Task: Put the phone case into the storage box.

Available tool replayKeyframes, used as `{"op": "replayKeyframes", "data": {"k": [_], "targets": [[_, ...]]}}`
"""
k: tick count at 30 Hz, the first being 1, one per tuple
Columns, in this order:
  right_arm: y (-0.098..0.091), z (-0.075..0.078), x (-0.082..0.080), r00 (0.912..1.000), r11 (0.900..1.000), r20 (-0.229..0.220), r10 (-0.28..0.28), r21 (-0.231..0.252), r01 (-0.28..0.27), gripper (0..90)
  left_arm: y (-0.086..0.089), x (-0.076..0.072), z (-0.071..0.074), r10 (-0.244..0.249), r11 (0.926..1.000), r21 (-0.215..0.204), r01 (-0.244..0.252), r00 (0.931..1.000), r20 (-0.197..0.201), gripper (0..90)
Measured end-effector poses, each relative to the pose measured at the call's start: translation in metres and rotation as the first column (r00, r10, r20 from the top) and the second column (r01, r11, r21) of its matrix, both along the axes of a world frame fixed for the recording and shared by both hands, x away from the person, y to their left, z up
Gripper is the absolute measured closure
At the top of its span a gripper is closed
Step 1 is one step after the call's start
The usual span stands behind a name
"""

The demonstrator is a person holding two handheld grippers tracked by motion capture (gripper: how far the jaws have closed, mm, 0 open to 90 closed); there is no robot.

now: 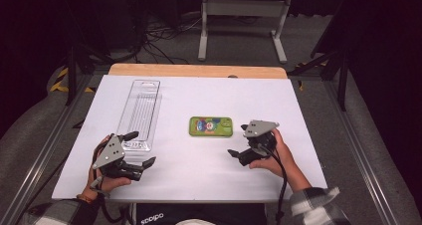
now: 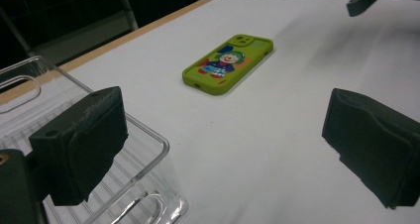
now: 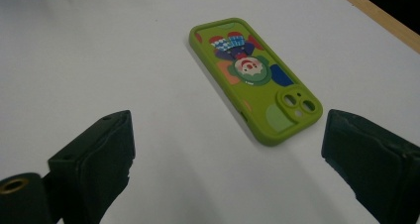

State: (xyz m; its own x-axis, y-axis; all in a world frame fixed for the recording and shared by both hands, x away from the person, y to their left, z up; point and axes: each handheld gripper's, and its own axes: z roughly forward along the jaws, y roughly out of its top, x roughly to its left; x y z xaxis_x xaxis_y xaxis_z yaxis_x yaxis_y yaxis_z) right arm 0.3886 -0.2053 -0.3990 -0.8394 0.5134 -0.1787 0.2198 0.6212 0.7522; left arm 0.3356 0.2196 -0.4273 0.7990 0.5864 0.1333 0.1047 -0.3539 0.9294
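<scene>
A green phone case (image 1: 211, 127) with a cartoon clown print lies flat in the middle of the white board (image 1: 199, 95). My left gripper (image 1: 143, 148) rests at the front left, jaws wide open with nothing between them. In the left gripper view the left gripper (image 2: 223, 149) looks towards the phone case (image 2: 228, 63), which lies well ahead of it. My right gripper (image 1: 237, 140) stands just right of the case, also open and empty. In the right gripper view the phone case (image 3: 252, 75) lies slightly ahead of the right gripper (image 3: 225, 159).
A long clear plastic package tray (image 1: 140, 113) lies on the board's left side, its near end beside my left gripper; the tray (image 2: 143, 184) sits under the left jaw in that gripper's view. The board's wooden back edge (image 1: 199, 70) borders dark floor with cables.
</scene>
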Motion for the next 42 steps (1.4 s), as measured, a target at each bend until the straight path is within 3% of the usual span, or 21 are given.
{"op": "replayKeyframes", "data": {"k": [1, 3, 4, 5, 10, 13, 15, 19, 22, 27, 34, 37, 38, 39, 41, 42], "targets": [[0.006, 0.003, 0.013, 0.9997, 0.9998, -0.019, 0.013, -0.014, -0.013, 7.8, 0.0, -0.001, -0.001, -0.001, 1.0, 0.0, 0.001, 1.0, -0.003, 3.5], [0.008, 0.004, 0.018, 0.9994, 0.9997, -0.032, 0.016, -0.021, -0.017, 7.1, 0.001, -0.002, -0.001, 0.003, 1.0, 0.009, -0.003, 1.0, 0.001, 3.6], [0.012, 0.006, 0.033, 0.9975, 0.9988, -0.068, 0.021, -0.043, -0.024, 6.6, 0.0, -0.003, -0.001, 0.0, 1.0, 0.009, 0.0, 1.0, 0.005, 3.7], [0.012, 0.006, 0.033, 0.9975, 0.9988, -0.068, 0.021, -0.043, -0.024, 6.6, 0.0, -0.003, -0.001, 0.0, 1.0, 0.009, 0.0, 1.0, 0.005, 3.6], [0.02, 0.008, 0.065, 0.9917, 0.9904, -0.127, 0.02, -0.133, -0.037, 6.5, 0.0, 0.0, -0.001, 0.002, 0.9998, 0.022, -0.003, 1.0, 0.006, 3.6], [0.028, 0.008, 0.081, 0.9867, 0.9801, -0.159, 0.035, -0.188, -0.065, 7.5, 0.0, 0.001, -0.002, 0.008, 0.9993, 0.035, -0.008, 1.0, -0.003, 3.5], [0.03, 0.007, 0.084, 0.9855, 0.9776, -0.165, 0.039, -0.198, -0.072, 7.7, 0.001, 0.001, -0.002, 0.011, 0.999, 0.042, -0.011, 0.9999, -0.009, 3.8], [0.044, -0.002, 0.098, 0.9813, 0.9585, -0.182, 0.063, -0.263, -0.11, 8.6, 0.002, 0.0, -0.002, 0.01, 0.999, 0.045, -0.01, 0.9999, -0.013, 4.5], [0.052, -0.009, 0.105, 0.9748, 0.9503, -0.211, 0.074, -0.282, -0.133, 8.8, 0.002, -0.002, -0.003, 0.007, 0.9987, 0.05, -0.006, 0.9997, -0.024, 4.5], [0.064, -0.019, 0.115, 0.9665, 0.9092, -0.242, 0.085, -0.378, -0.175, 9.3, 0.001, -0.001, -0.005, 0.001, 0.9981, 0.061, 0.0, 0.9997, -0.023, 4.5], [0.067, -0.024, 0.127, 0.9561, 0.8557, -0.268, 0.119, -0.461, -0.236, 10.8, -0.002, 0.002, -0.007, -0.018, 0.998, 0.06, 0.021, 0.9985, -0.051, 4.7], [0.068, -0.026, 0.13, 0.9543, 0.84, -0.267, 0.133, -0.481, -0.252, 11.2, -0.003, 0.002, -0.008, -0.023, 0.9973, 0.069, 0.027, 0.9982, -0.055, 4.8], [0.068, -0.026, 0.13, 0.9543, 0.84, -0.267, 0.133, -0.481, -0.252, 11.2, -0.003, 0.002, -0.008, -0.023, 0.9975, 0.066, 0.027, 0.998, -0.059, 4.8], [0.069, -0.028, 0.131, 0.952, 0.8287, -0.276, 0.133, -0.496, -0.259, 10.3, -0.004, 0.001, -0.008, -0.025, 0.9974, 0.065, 0.029, 0.9979, -0.06, 4.8], [0.069, -0.029, 0.134, 0.9434, 0.8183, -0.291, 0.159, -0.496, -0.291, 10.8, -0.003, 0.0, -0.009, -0.028, 0.9973, 0.066, 0.032, 0.9971, -0.071, 4.9], [0.069, -0.029, 0.135, 0.9391, 0.8197, -0.303, 0.163, -0.488, -0.3, 11.2, -0.003, 0.001, -0.009, -0.027, 0.9974, 0.065, 0.031, 0.9972, -0.07, 4.9]]}}
